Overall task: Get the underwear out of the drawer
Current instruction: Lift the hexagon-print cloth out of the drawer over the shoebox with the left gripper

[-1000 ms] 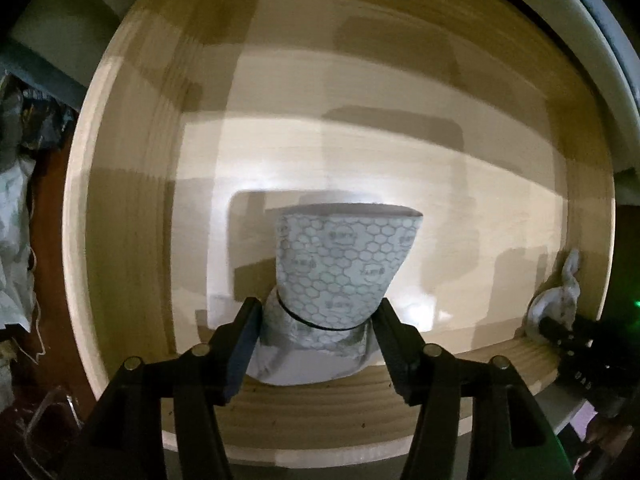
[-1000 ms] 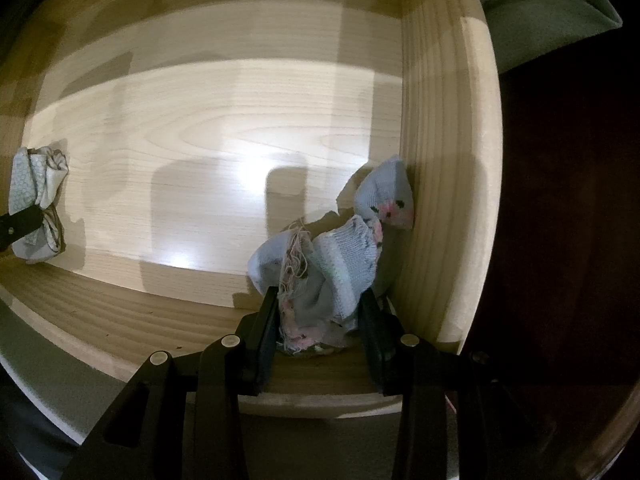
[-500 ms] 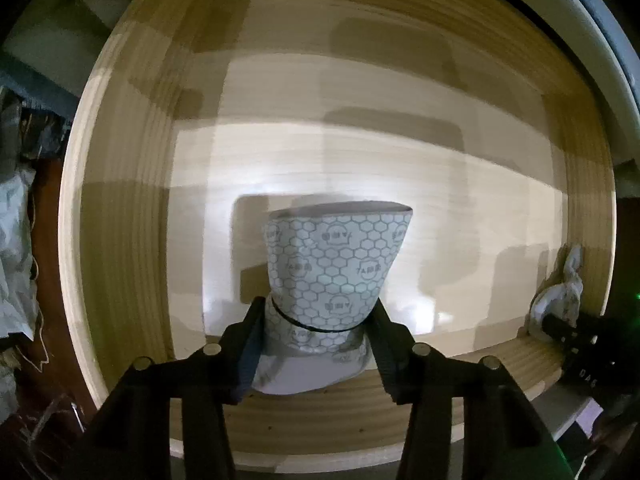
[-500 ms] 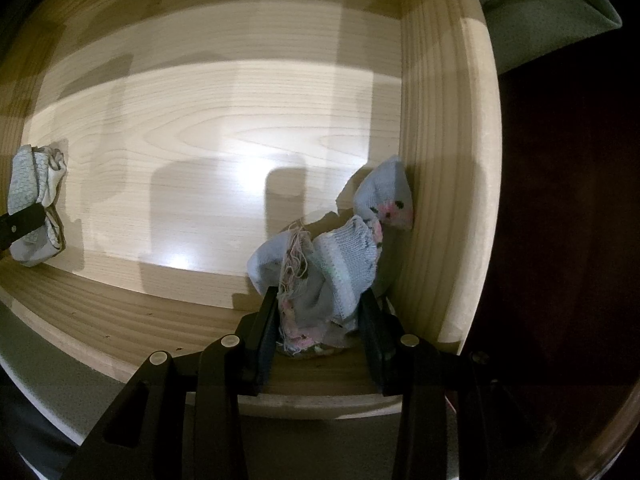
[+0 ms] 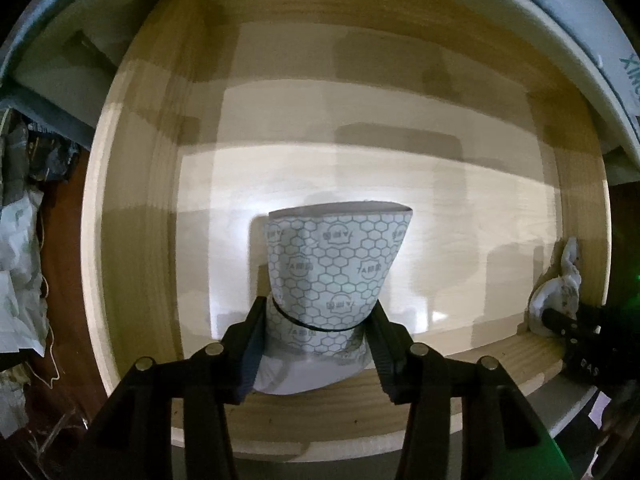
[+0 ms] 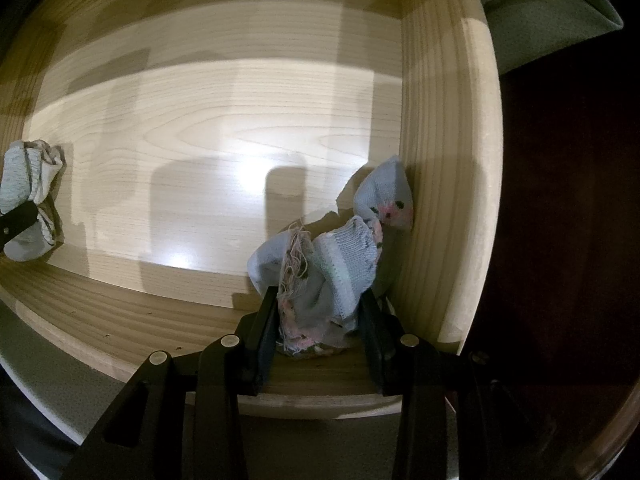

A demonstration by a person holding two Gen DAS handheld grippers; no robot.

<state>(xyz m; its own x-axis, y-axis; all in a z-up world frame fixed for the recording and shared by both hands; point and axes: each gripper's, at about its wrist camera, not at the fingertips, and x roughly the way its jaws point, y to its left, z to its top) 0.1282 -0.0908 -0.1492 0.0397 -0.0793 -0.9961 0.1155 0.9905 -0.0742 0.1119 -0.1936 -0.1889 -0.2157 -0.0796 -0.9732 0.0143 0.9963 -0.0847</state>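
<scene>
A folded pale underwear with a grey honeycomb print (image 5: pixel 340 256) stands against the near wall of the wooden drawer (image 5: pixel 132 200). My left gripper (image 5: pixel 318 320) points straight down, its jaws closing on the fold's lower part with both pads touching the cloth. The same bundle (image 6: pixel 28 184) shows at the far left of the right wrist view. My right gripper (image 6: pixel 319 304) is shut on a crumpled light blue knitted garment with pink flecks (image 6: pixel 344 264) in the drawer's right near corner (image 6: pixel 440 160). That garment (image 5: pixel 560 292) also shows at the left view's right edge.
The drawer's pale floor (image 6: pixel 224 140) lies bare between the two bundles. Crumpled bags and clutter (image 5: pixel 20 240) lie outside the drawer on the left. A grey-green cloth (image 6: pixel 540 12) sits beyond the right wall, and a white frame edge (image 5: pixel 580 40) runs behind.
The left jaws have closed in from wide apart onto the honeycomb underwear, and the drawer now looks slightly farther away. The right gripper and its garment have not moved.
</scene>
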